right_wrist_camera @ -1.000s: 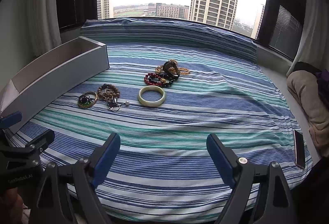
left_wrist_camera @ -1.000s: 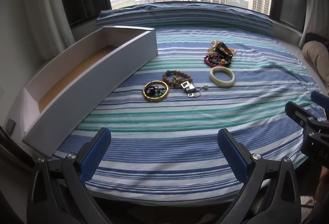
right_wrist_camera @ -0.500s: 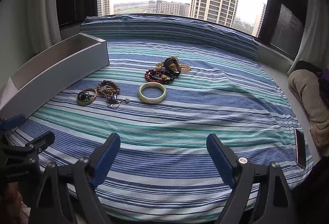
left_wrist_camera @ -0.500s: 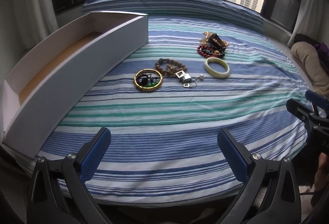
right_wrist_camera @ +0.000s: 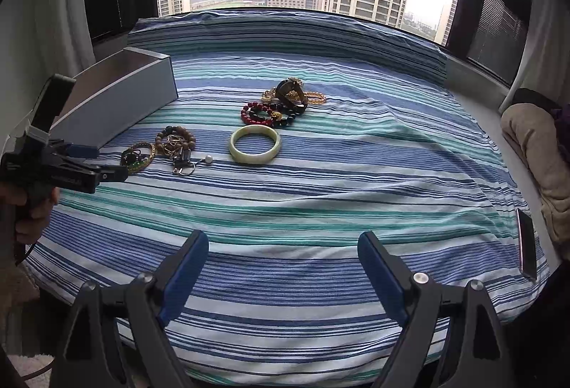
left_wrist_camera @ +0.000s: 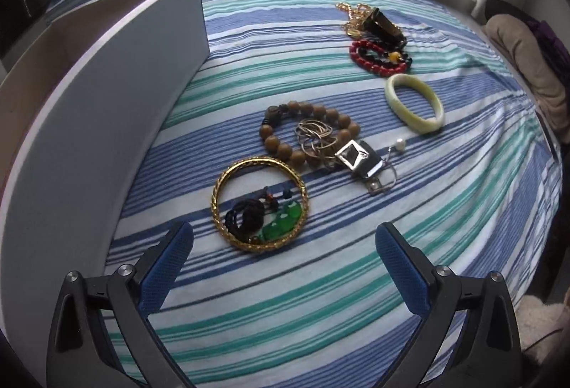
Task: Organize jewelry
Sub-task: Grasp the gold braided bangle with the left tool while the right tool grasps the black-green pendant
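Jewelry lies on a striped bed cover. A gold bangle (left_wrist_camera: 259,203) with a black cord and green stones inside it sits just ahead of my open left gripper (left_wrist_camera: 284,245). Behind it are a wooden bead bracelet (left_wrist_camera: 309,131), thin rings, a silver clip (left_wrist_camera: 359,158) and a pearl. Further right lie a pale jade bangle (left_wrist_camera: 415,103), a red bead bracelet (left_wrist_camera: 374,58) and a gold chain with a dark piece (left_wrist_camera: 383,23). My right gripper (right_wrist_camera: 283,256) is open and holds nothing, well short of the jade bangle (right_wrist_camera: 254,143). The left gripper (right_wrist_camera: 103,171) shows beside the gold bangle (right_wrist_camera: 137,155).
A long white box (left_wrist_camera: 89,110) with an open top stands along the left of the bed, also seen in the right wrist view as the box (right_wrist_camera: 117,99). A phone (right_wrist_camera: 526,245) lies at the bed's right edge, near a beige cushion (right_wrist_camera: 534,146). A hand (right_wrist_camera: 32,210) holds the left gripper.
My left gripper has moved forward and down close to the gold bangle, staying open. The right gripper has barely moved.
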The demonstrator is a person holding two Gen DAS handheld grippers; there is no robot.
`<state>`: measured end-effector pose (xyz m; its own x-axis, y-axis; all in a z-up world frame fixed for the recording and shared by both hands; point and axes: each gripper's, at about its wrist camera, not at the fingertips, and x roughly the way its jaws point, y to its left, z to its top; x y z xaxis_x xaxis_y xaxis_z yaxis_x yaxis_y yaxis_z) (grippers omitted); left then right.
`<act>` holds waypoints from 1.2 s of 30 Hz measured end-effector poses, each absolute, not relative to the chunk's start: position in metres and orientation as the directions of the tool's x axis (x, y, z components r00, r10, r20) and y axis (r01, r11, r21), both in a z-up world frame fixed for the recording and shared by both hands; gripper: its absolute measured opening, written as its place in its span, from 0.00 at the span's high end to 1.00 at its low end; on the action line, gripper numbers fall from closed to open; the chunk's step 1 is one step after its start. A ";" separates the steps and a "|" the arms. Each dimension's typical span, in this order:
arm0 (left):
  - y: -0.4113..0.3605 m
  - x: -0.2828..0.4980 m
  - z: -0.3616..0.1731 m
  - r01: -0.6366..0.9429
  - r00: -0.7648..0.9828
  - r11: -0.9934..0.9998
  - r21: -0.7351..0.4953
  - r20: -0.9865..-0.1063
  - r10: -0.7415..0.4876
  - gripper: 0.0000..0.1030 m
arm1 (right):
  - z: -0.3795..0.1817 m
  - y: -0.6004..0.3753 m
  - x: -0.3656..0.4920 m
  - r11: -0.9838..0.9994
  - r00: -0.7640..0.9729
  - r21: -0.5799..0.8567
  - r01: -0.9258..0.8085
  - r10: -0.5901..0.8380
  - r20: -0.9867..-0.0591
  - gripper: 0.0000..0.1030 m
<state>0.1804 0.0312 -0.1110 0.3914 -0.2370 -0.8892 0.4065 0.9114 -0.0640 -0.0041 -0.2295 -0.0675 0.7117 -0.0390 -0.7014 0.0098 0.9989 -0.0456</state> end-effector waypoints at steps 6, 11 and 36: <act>0.031 0.195 -0.130 0.413 0.355 0.910 -0.043 -0.912 -0.204 0.28 | -0.071 -0.239 0.002 0.999 0.703 -0.039 0.035 -0.053 -0.709 0.15; 0.030 0.193 -0.129 0.439 0.387 0.899 -0.008 -0.901 -0.197 0.33 | -0.078 -0.240 0.008 0.999 0.690 -0.030 0.038 -0.047 -0.722 0.15; 0.102 0.072 -0.116 0.234 0.442 0.970 -0.061 -0.882 -0.162 0.08 | -0.090 -0.203 0.026 0.996 0.632 -0.017 -0.086 0.042 -0.774 0.15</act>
